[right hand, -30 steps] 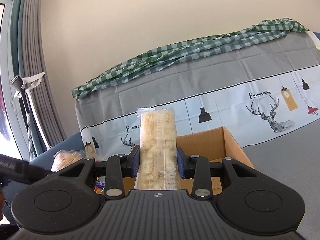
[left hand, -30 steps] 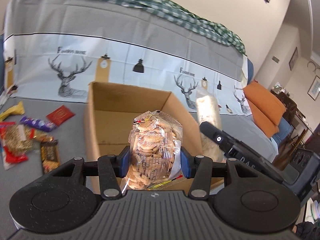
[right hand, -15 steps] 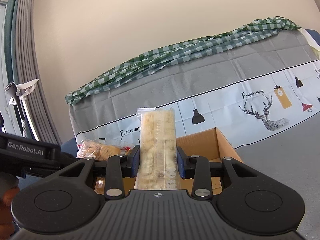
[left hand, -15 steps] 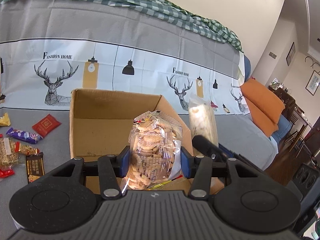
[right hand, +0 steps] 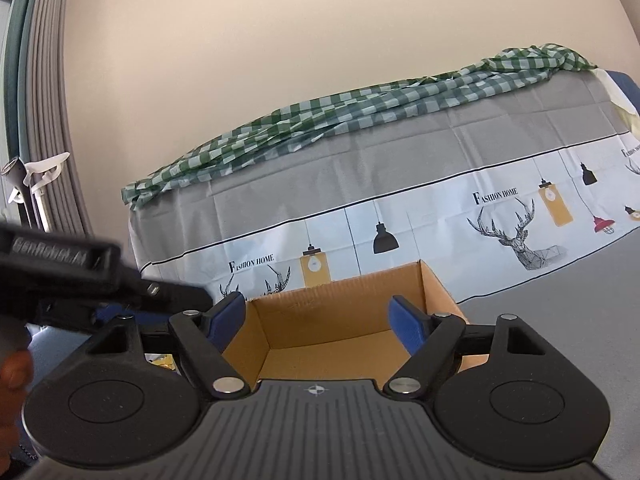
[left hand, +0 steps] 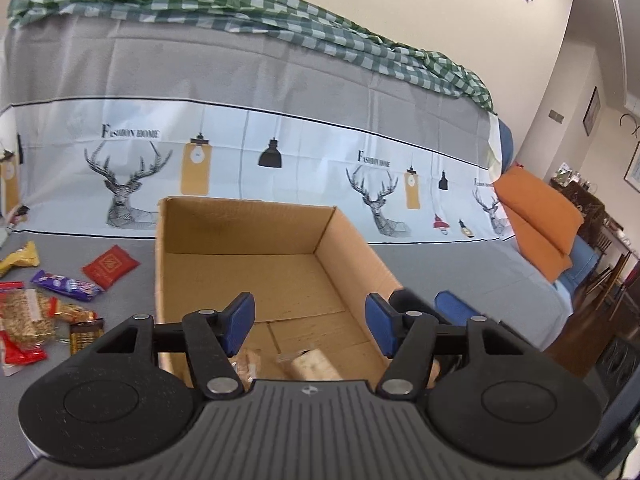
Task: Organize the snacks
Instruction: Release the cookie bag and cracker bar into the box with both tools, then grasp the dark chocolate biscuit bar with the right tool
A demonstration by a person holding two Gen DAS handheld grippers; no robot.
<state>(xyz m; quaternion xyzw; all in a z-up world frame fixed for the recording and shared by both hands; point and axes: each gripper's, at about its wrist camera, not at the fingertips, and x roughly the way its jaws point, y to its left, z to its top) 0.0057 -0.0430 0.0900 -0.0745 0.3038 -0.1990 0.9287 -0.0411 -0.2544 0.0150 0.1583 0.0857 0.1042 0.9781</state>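
An open cardboard box (left hand: 256, 276) stands on the grey sofa seat; it also shows in the right wrist view (right hand: 340, 320). My left gripper (left hand: 310, 322) is open and empty above the box's near end. Below it, inside the box, lie the clear bag of round biscuits (left hand: 248, 362) and the long pale cracker pack (left hand: 312, 366), both partly hidden by the gripper body. My right gripper (right hand: 320, 318) is open and empty over the box's near edge. Its blue fingertips (left hand: 456, 306) show at the box's right side in the left wrist view.
Several loose snack packets (left hand: 52, 300) lie on the seat left of the box, among them a red sachet (left hand: 110, 268) and a purple bar (left hand: 66, 285). The deer-print sofa cover (left hand: 280, 152) rises behind. An orange cushion (left hand: 540, 216) sits at the right.
Both grippers have opened. The biscuit bag and the cracker pack have dropped from them into the box.
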